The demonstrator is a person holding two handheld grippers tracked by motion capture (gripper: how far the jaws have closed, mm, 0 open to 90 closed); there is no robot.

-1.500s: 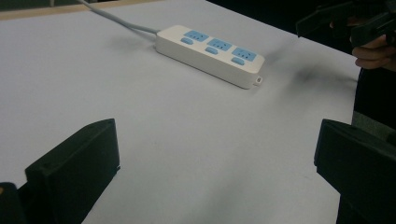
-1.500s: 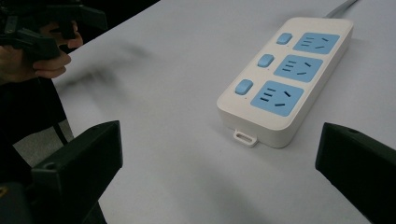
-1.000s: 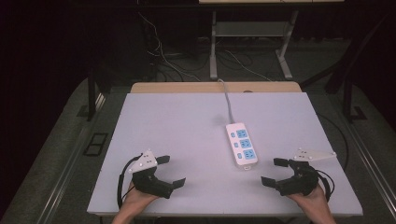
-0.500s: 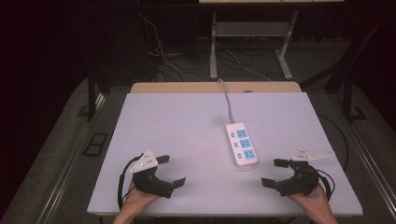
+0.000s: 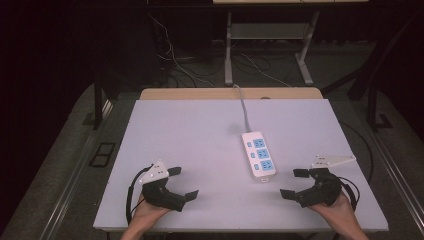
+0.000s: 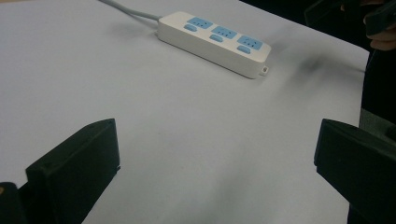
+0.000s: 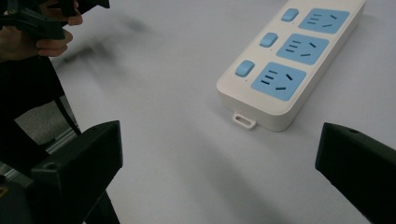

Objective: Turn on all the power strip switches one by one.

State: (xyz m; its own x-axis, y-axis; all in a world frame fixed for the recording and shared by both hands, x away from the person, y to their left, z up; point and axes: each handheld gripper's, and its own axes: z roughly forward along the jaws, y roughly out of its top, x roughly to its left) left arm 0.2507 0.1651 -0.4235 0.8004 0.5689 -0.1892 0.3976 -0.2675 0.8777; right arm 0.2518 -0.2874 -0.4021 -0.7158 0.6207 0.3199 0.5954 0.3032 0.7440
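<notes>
Right claw [image 5: 296, 183] has edged slightly inward — nearer the power strip [image 5: 258, 154]

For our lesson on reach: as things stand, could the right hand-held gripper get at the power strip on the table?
Probably yes. The right hand-held gripper sits open just beside the near end of the power strip, with bare table between them and nothing lying in the way.

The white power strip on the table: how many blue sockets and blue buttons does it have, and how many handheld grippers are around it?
Power strip: 1
Blue sockets: 3
Blue buttons: 3
Grippers: 2, the left gripper and the right gripper, both open and empty
Total: 9
</notes>
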